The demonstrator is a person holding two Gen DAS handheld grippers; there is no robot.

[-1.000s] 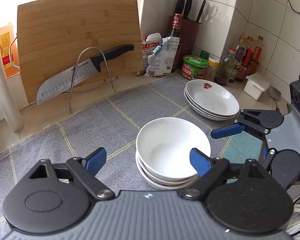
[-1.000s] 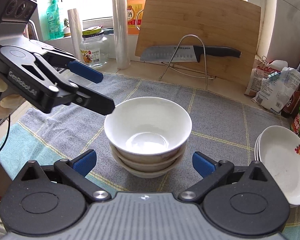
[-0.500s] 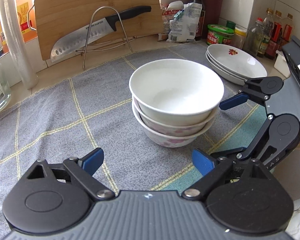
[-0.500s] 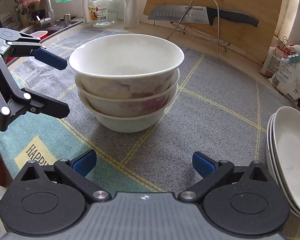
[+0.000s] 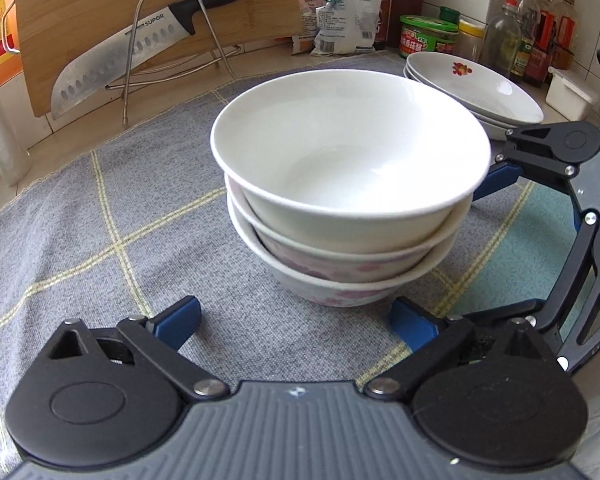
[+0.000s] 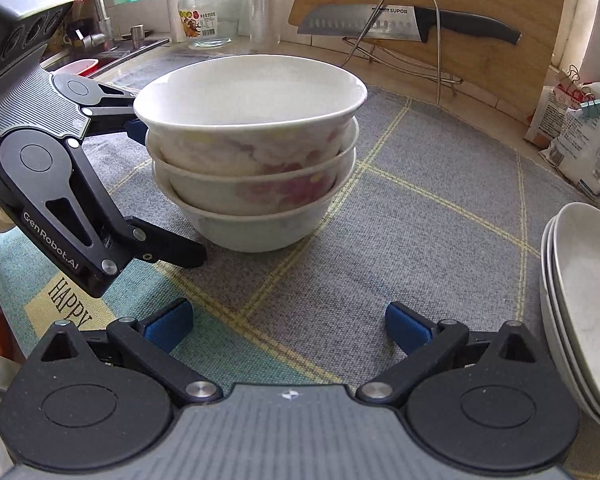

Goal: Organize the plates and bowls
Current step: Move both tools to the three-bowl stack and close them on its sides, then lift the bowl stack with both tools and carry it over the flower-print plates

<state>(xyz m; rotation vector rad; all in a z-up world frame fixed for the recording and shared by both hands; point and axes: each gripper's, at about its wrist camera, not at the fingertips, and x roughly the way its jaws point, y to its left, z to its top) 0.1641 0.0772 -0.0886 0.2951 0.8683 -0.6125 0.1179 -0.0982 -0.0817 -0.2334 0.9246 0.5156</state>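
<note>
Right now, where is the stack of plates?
The stack of plates sits at the right edge of the right wrist view, on the grey cloth, right of the stacked bowls.

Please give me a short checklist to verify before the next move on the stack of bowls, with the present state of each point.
1. Bowl stack sits on the grey cloth, three bowls nested: ok, though the top bowl looks slightly tilted.
2. Left gripper jaws are opening, nothing between them; the stack is just ahead: ok.
3. Right gripper is open and empty, with the stack ahead of it: ok.
4. The two grippers are close together at the stack, and whether they are clear of each other: cannot tell.
5. Plate stack stands apart from the bowls: ok.
6. Knife rests on its rack by the cutting board, away from the bowls: ok.
</note>
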